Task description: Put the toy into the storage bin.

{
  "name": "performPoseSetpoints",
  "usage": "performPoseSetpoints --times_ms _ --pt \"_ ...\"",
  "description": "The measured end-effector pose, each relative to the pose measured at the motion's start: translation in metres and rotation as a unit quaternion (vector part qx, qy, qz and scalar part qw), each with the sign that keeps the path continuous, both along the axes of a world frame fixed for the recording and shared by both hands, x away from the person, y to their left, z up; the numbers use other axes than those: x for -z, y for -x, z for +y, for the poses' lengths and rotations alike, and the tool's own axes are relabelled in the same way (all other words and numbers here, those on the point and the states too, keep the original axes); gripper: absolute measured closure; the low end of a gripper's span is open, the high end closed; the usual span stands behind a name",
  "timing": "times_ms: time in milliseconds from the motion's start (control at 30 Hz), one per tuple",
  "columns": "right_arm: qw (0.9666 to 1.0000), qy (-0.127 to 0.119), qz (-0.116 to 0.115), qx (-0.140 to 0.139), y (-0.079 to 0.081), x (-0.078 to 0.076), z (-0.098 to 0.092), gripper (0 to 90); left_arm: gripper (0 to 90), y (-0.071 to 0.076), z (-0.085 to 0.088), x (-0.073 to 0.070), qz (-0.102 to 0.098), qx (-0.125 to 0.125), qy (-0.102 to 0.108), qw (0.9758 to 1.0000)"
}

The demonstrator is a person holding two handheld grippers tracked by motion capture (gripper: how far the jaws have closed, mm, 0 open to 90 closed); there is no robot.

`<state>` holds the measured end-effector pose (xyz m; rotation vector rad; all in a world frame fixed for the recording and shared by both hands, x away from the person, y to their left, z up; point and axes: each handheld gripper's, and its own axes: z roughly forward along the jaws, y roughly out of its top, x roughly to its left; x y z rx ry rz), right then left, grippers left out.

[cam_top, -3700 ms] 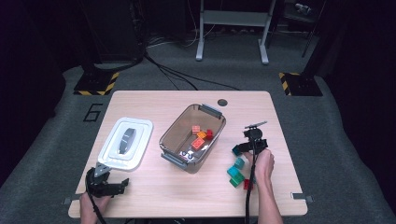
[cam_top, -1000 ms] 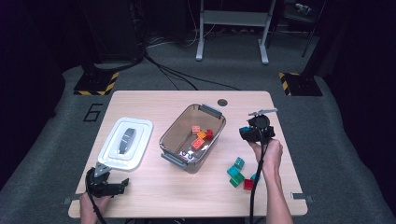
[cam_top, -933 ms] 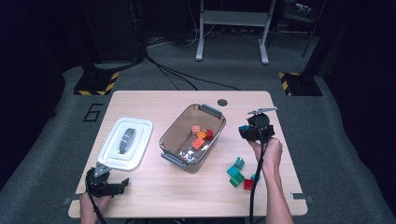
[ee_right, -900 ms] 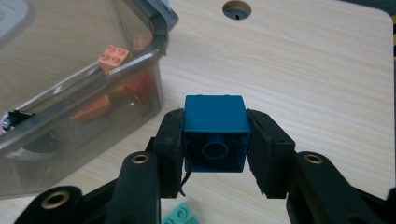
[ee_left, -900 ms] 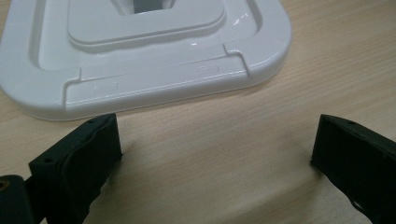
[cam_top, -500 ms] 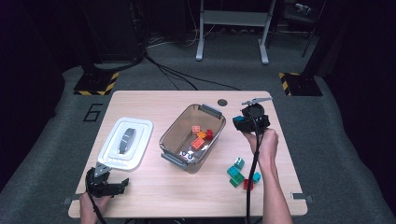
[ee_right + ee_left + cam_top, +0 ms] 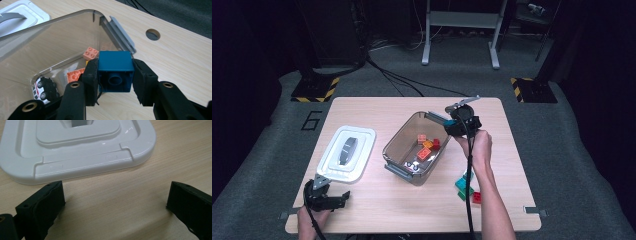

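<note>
Two grippers are working at the desk (image 7: 377, 107). The right gripper (image 7: 115, 75) is pinching a blue brick (image 7: 115, 71) between its fingers (image 7: 91, 75), hollow underside facing the camera, and in the right gripper view the brick is hanging over the near corner of the clear bin (image 7: 50, 40), just above its rim. In the high view that gripper (image 7: 451, 122) is hovering at the bin's (image 7: 398, 145) far right corner, with the person's right hand (image 7: 477, 145) gripping it from behind.

Inside the bin, a pink brick (image 7: 91, 53), an orange brick (image 7: 75, 74) and a small toy car (image 7: 45, 88) are lying on the bottom. In the high view a few loose bricks (image 7: 467, 187), teal, green and red, are sitting on the desk well to the right of the bin, beside the right forearm.

The left gripper (image 7: 329, 200) is resting near the front left edge of the desk, its fingers (image 7: 47, 202) spread wide with only bare wood between them. The white lid (image 7: 75, 147) is lying flat just beyond those fingers, and whether the left one is touching its edge I cannot tell
</note>
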<state>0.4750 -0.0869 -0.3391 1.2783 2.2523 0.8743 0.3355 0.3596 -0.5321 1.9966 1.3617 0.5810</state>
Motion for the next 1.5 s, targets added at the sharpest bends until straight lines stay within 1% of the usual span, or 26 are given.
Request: performPoseSetpoints --times_ms 300,333,500,533,600,633,667,733,767,833,900,933,1000,1167,1233,1267,1333,1467,1500 --pt "0.9993 0.013 0.029 -0.020 -0.012 0.019 0.022 59.0 1.2 0.000 0.000 0.000 -0.001 0.000 0.000 1.0000" --pt "0.9992 0.016 0.029 -0.023 -0.013 0.022 0.023 58.9 1.2 0.000 0.000 0.000 -0.001 0.000 0.000 1.0000" --pt "0.9980 0.023 0.051 -0.027 -0.018 0.034 0.028 58.9 1.2 0.000 0.000 0.000 -0.001 0.000 0.000 1.0000" --pt "0.9977 0.028 0.055 -0.027 -0.018 0.036 0.029 58.9 1.2 0.000 0.000 0.000 -0.001 0.000 0.000 1.0000" --pt "0.9973 0.029 0.060 -0.031 -0.019 0.040 0.030 58.9 1.2 0.000 0.000 0.000 -0.001 0.000 0.000 1.0000" --pt "0.9969 0.032 0.066 -0.029 -0.018 0.041 0.031 58.9 1.2 0.000 0.000 0.000 -0.001 0.000 -0.001 1.0000" --pt "0.9966 0.036 0.068 -0.028 -0.018 0.043 0.032 58.8 1.2 0.000 0.000 0.000 -0.001 0.000 0.000 1.0000" --pt "0.9966 0.037 0.065 -0.034 -0.018 0.044 0.031 58.8 1.2 0.000 0.000 0.000 -0.001 0.000 0.000 1.0000" --pt "0.9964 0.037 0.069 -0.032 -0.017 0.044 0.032 58.8 1.3 0.000 0.000 0.000 -0.001 0.000 0.000 1.0000" --pt "0.9962 0.042 0.066 -0.037 -0.017 0.043 0.033 58.2 1.3 0.000 0.000 0.000 -0.001 0.000 0.000 1.0000" --pt "0.9966 0.040 0.061 -0.038 -0.014 0.041 0.033 55.5 1.3 0.000 0.000 0.000 -0.001 0.000 0.000 1.0000" --pt "0.9970 0.038 0.052 -0.042 -0.013 0.039 0.032 52.0 1.2 0.000 0.000 0.000 -0.001 0.000 0.000 1.0000" --pt "0.9977 0.032 0.043 -0.041 -0.010 0.035 0.030 45.8 1.2 0.000 0.000 0.000 -0.001 0.000 0.000 1.0000" --pt "0.9991 0.017 0.027 -0.027 0.000 0.025 0.018 32.1 1.3 0.000 0.000 0.000 -0.001 0.000 0.000 1.0000" --pt "0.9994 0.008 0.019 -0.026 0.006 0.021 0.009 26.7 1.3 0.000 0.000 0.000 0.000 0.000 0.000 1.0000" --pt "0.9996 0.003 0.019 -0.021 0.009 0.019 0.005 23.8 1.3 0.000 0.000 0.000 0.000 0.000 0.000 1.0000" --pt "0.9998 -0.004 0.011 -0.018 0.015 0.018 -0.004 19.5 1.3 0.000 0.000 0.000 0.000 0.000 0.000 1.0000" --pt "0.9999 -0.011 0.010 -0.008 0.028 0.021 -0.021 14.7 1.3 0.000 0.000 0.000 -0.001 0.000 0.000 1.0000" --pt "0.9999 -0.012 0.007 -0.008 0.031 0.023 -0.026 14.0 1.3 0.000 0.000 0.000 -0.001 0.000 0.000 1.0000"
